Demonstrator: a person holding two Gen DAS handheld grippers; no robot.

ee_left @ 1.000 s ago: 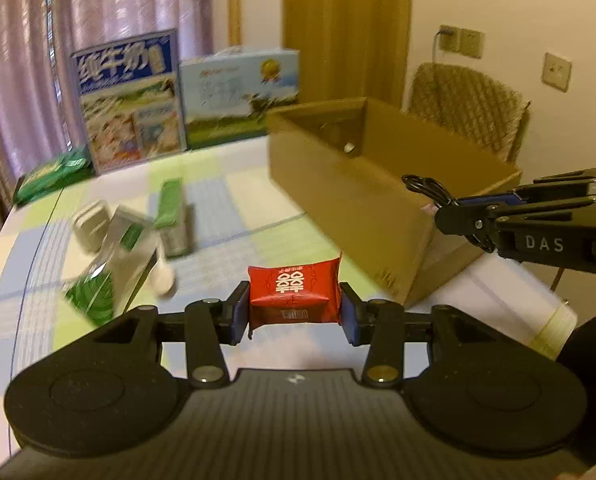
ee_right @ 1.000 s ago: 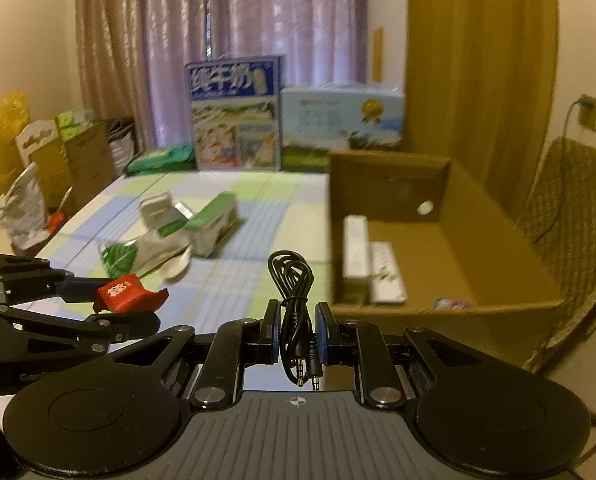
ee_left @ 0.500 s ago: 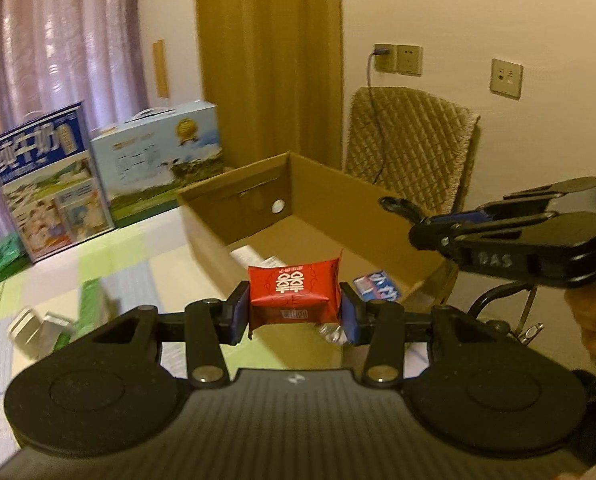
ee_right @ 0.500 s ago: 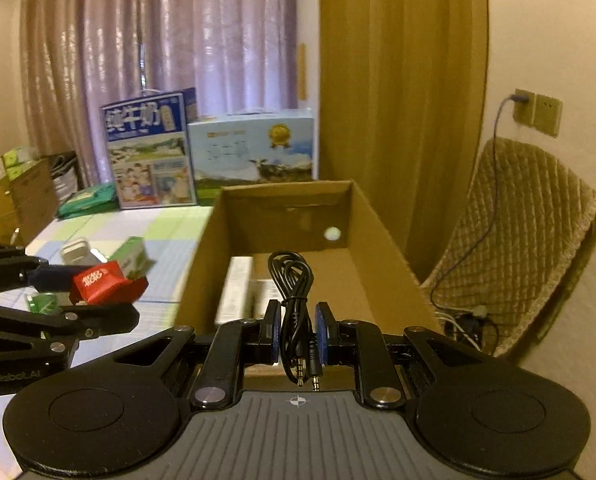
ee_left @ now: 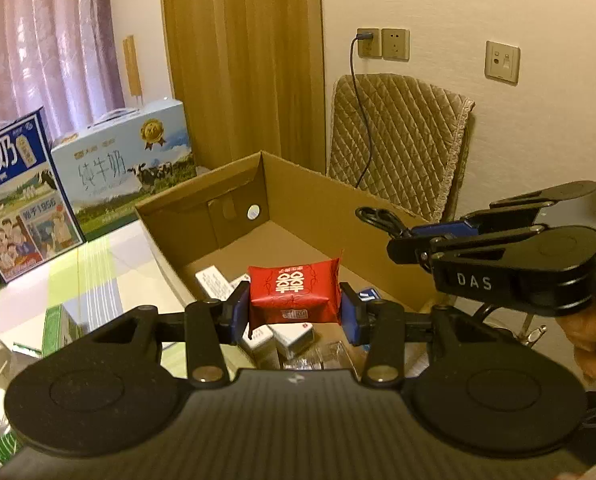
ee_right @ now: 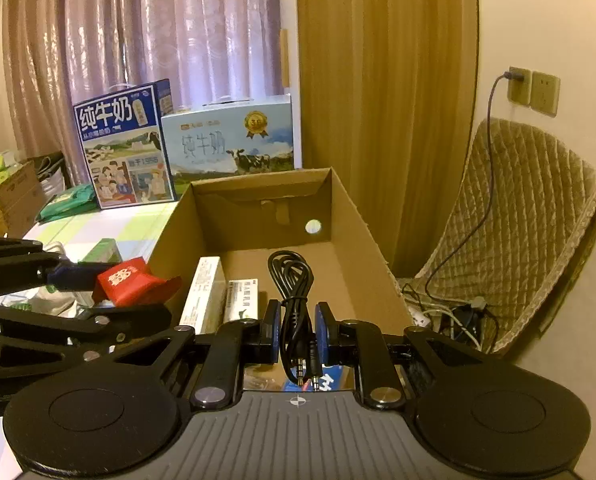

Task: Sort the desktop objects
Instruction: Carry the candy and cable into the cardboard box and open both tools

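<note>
My left gripper (ee_left: 294, 304) is shut on a red candy packet (ee_left: 294, 294) with white characters, held above the near end of the open cardboard box (ee_left: 306, 188). My right gripper (ee_right: 296, 328) is shut on a coiled black audio cable (ee_right: 292, 280), its plugs hanging down, also over the box (ee_right: 350, 208). In the right wrist view the left gripper (ee_right: 138, 284) with the red packet (ee_right: 128, 280) hovers by the box's left wall. In the left wrist view the right gripper (ee_left: 398, 240) and cable (ee_left: 378, 216) sit at the box's right rim. White medicine boxes (ee_right: 206, 296) lie inside.
Two milk cartons (ee_right: 126, 144) (ee_right: 234, 140) stand behind the box on the checked tablecloth (ee_left: 98, 264). Green and white packets (ee_left: 58, 328) lie on the table to the left. A quilted chair (ee_right: 518, 224) and a plugged-in wall socket (ee_right: 518, 84) stand to the right.
Both grippers have moved right from over the table to above the box, each keeping its hold. The loose items on the table have slid to the left edge of view.
</note>
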